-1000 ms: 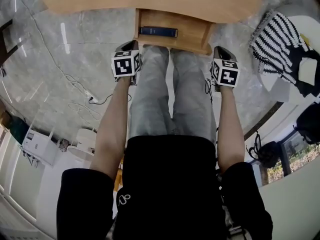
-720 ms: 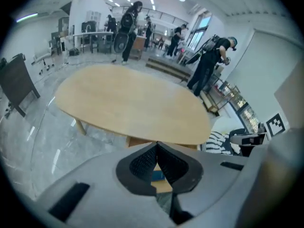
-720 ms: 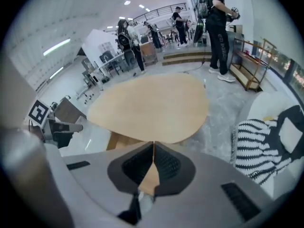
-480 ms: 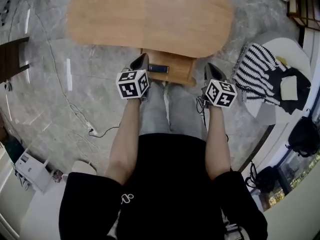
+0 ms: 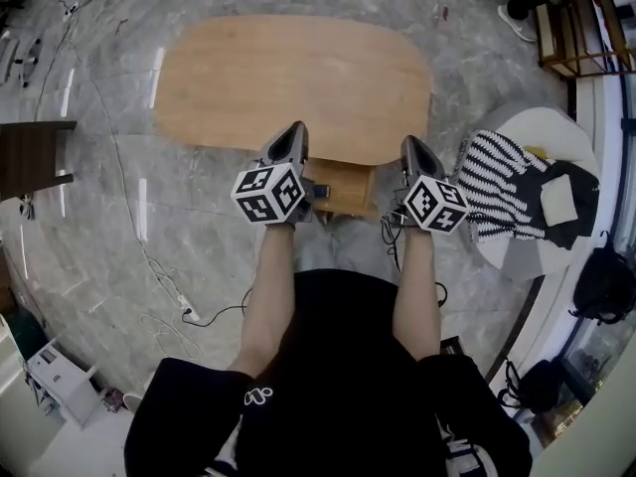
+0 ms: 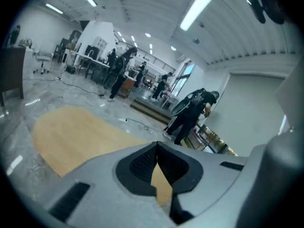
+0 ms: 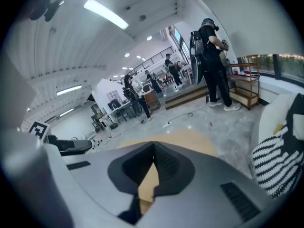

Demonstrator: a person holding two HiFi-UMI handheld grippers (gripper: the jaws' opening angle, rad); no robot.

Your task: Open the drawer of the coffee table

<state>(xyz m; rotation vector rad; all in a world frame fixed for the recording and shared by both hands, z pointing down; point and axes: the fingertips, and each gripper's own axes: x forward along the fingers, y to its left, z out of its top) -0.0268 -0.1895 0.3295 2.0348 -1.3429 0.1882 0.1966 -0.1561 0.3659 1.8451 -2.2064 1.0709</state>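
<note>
Your left gripper (image 5: 293, 139) is closed tight, and nothing is between its two jaws. Your right gripper (image 5: 414, 152) is closed tight too, and it holds nothing. Both hang in the air over the near edge of the coffee table (image 5: 298, 78), one on each side of the drawer (image 5: 346, 189).

The drawer sticks out from under the table's near edge, on the side where you stand. You can see its wooden inside and a small dark thing (image 5: 319, 191) lying in it. So I think the drawer is open and the job is about done.

The best thing to do now, I think, is very little. Do not open the jaws, since there is nothing to grab. Do not dip the grippers down at the table, or they may knock the wood. You stand right by the drawer's front, so take care not to bump it, or it may slide back under the table.

I cannot tell how much further the drawer can slide. If you want it further out, go slow and pull straight away from the table, not sideways.

A striped cloth (image 5: 497, 192) lies on a white seat (image 5: 537, 127) to the right of the table, and a thin cable (image 5: 169, 266) runs over the floor to the left of the table. Mind both if you step away
</note>
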